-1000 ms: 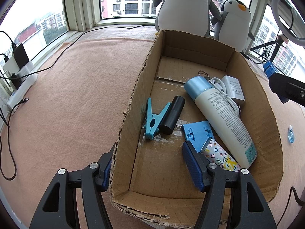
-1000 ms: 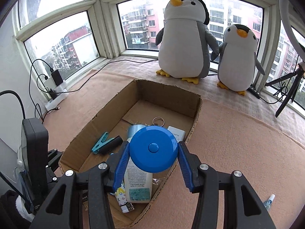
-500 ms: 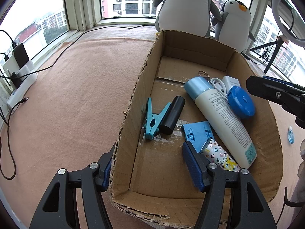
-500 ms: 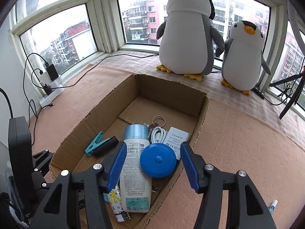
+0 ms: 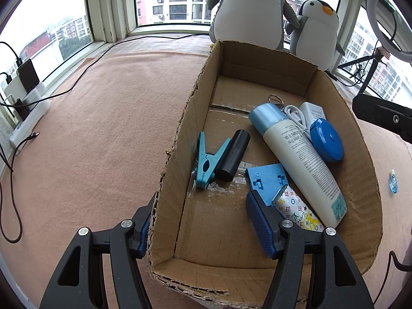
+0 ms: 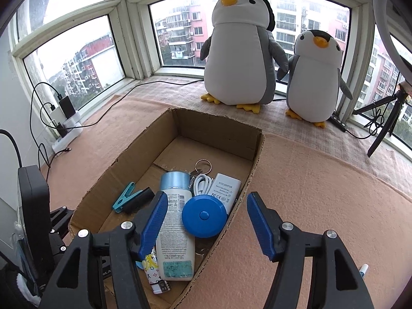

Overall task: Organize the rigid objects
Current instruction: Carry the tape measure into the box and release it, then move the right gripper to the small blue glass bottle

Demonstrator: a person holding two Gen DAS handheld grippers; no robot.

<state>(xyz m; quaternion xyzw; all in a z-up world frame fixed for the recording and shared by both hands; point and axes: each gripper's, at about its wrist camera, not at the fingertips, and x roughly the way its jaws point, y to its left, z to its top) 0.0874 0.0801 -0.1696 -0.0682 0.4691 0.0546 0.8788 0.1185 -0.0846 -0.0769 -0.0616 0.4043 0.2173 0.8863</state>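
An open cardboard box (image 5: pixel 180 139) (image 6: pixel 255 159) lies on the pink carpet. A round blue tape measure (image 5: pixel 326 140) (image 6: pixel 204 216) rests inside against the right wall, beside a white lotion bottle (image 5: pixel 298 159) (image 6: pixel 175 231) and a white adapter (image 5: pixel 312 110) (image 6: pixel 226 188). Also inside are a teal clip (image 5: pixel 206 164), a black cylinder (image 5: pixel 233 158), a blue plastic piece (image 5: pixel 267 180) and a patterned lighter (image 5: pixel 296 208). My left gripper (image 5: pixel 203 226) is open and straddles the box's near left wall. Over the tape measure, my right gripper (image 6: pixel 207 224) is open and holds nothing.
Two plush penguins (image 6: pixel 239 51) (image 6: pixel 314 74) stand at the window behind the box. A power strip with cables (image 5: pixel 25 103) lies far left. A tripod (image 6: pixel 386 113) stands at the right. A small blue item (image 5: pixel 393 184) lies on the carpet right of the box.
My right gripper opened and let go of the blue tape measure, which now lies in the box; the gripper drew back a little. The left gripper has not moved.
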